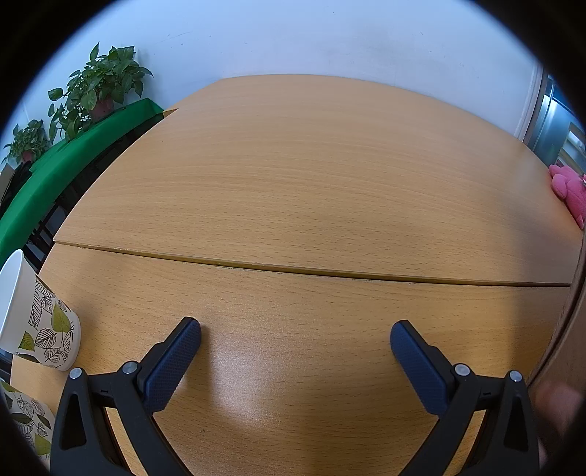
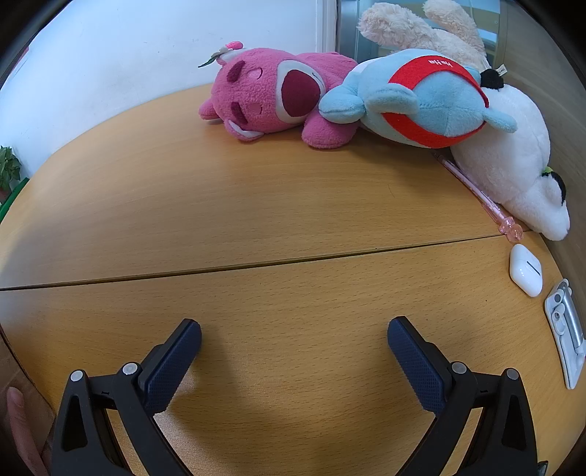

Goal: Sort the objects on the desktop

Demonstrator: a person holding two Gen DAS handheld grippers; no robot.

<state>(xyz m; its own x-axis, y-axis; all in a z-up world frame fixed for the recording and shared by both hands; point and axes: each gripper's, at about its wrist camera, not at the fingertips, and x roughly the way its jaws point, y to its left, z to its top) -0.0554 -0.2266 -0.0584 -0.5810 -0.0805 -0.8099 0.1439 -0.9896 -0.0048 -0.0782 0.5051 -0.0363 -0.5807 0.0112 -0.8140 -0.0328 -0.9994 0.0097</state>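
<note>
My left gripper [image 1: 295,335] hangs low over the wooden table [image 1: 311,175] with its blue-padded fingers [image 1: 172,366] spread wide and nothing between them, only bare wood with a seam line running across just ahead of the tips. Off to my left edge a leaf-patterned paper cup [image 1: 40,322] lies tipped on its side, and a second cup with the same print [image 1: 29,421] sits just below it, cut off by the frame. Potted plants [image 1: 99,84] stand on a green-covered surface [image 1: 55,172] beyond the table. My right gripper [image 2: 295,333] is likewise released, fingers apart and holding nothing. Ahead of it, at the far right of the table, the things to sort are heaped: a pink plush bear [image 2: 271,95] touching a blue plush with a red band [image 2: 421,99], which leans on a white plush [image 2: 512,161], with a cream plush [image 2: 414,25] behind them. A pink pen [image 2: 476,190] lies alongside the white plush, a white earbud case [image 2: 525,269] sits just beyond its end, and a white-and-metal clip-like object [image 2: 566,329] lies near the table's right edge.
</note>
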